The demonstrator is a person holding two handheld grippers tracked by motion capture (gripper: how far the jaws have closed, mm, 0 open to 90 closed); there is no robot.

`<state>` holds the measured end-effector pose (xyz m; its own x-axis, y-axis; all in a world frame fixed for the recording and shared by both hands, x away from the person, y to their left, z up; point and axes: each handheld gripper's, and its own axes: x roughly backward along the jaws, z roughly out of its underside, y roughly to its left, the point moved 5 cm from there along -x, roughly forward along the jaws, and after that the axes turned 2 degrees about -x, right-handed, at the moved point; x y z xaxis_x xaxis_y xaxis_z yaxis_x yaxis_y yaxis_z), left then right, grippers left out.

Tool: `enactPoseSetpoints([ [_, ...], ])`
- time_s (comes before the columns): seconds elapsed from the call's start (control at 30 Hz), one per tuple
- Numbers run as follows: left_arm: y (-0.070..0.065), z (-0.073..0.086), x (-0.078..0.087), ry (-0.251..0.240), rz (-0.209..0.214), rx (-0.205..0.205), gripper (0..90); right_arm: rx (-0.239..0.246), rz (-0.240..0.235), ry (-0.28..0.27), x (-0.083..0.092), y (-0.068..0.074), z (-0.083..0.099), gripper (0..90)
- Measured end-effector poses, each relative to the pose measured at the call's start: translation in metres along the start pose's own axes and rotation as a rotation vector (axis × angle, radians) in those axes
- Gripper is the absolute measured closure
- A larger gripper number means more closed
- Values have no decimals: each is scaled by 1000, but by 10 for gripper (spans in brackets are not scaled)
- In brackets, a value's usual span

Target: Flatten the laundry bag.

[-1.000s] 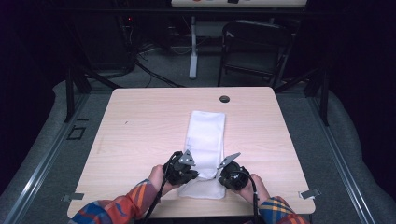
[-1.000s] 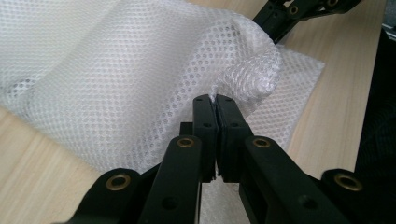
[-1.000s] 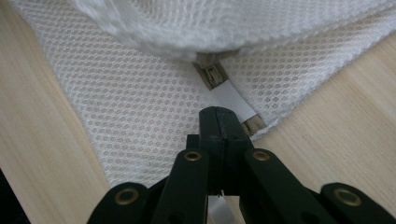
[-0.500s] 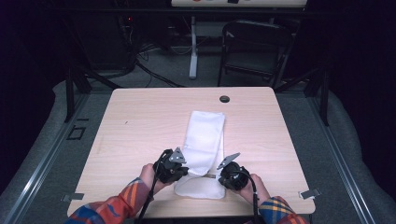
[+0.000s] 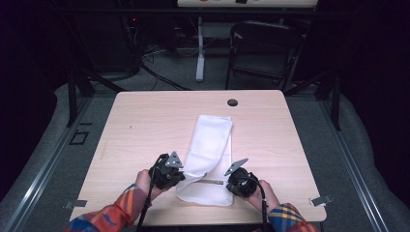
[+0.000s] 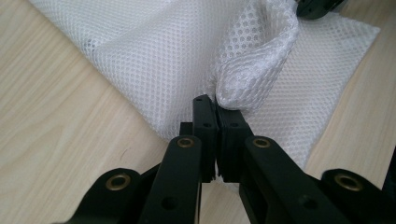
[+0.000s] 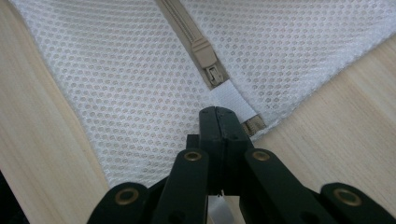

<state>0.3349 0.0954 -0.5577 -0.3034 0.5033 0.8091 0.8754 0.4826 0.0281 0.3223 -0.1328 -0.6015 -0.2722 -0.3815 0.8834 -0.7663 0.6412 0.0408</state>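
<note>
Lying on the pale wooden worktop (image 5: 145, 125), a white mesh bag (image 5: 210, 140) is seen stretched from near the middle toward the near edge, its far end flat and its near end spread wider between the two hands. The left tongs (image 6: 216, 105) are clamped together on a bunched fold of the mesh at the bag's near left edge; in the left gripper view the fabric is puckered and lifted into a rounded ridge just past the tips. In the high view the left tongs (image 5: 181, 175) are seen at the bag's left side, held by a hand in a plaid sleeve (image 5: 116, 215). The right tongs (image 7: 217, 114) are closed on the white fabric tab (image 7: 231, 98) at the end of the beige zipper (image 7: 189, 30), right at the bag's corner. The zipper's slider (image 7: 214, 73) is seen just beyond the tab, and the zipper runs away across the mesh. In the high view the right tongs (image 5: 227, 180) are held at the bag's near right side, with the zipper line visible as a thin dark strip between the two grippers. A small dark grommet (image 5: 232, 102) is set in the worktop near its far edge, well apart from the bag.
</note>
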Motion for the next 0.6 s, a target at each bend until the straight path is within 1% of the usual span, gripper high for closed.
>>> enactPoseSetpoints([
  [0.13, 3, 4, 3, 6, -12, 4, 880, -1, 1, 0, 0, 0, 0, 900],
  [0.2, 5, 6, 4, 19, -19, 6, 881, -1, 0, 0, 0, 0, 0, 900],
  [0.3, 8, 9, 7, 27, -45, 17, 881, -2, 0, 0, 0, 0, 0, 900],
  [0.37, 10, 12, 8, 34, -54, 26, 882, -3, 1, -1, 0, 0, 0, 900],
  [0.5, 13, 17, 10, 50, -67, 36, 882, -1, 2, 2, 0, 0, 0, 900],
  [0.6, 14, 21, 12, 62, -69, 35, 881, 1, 6, 6, 0, 0, 0, 900],
])
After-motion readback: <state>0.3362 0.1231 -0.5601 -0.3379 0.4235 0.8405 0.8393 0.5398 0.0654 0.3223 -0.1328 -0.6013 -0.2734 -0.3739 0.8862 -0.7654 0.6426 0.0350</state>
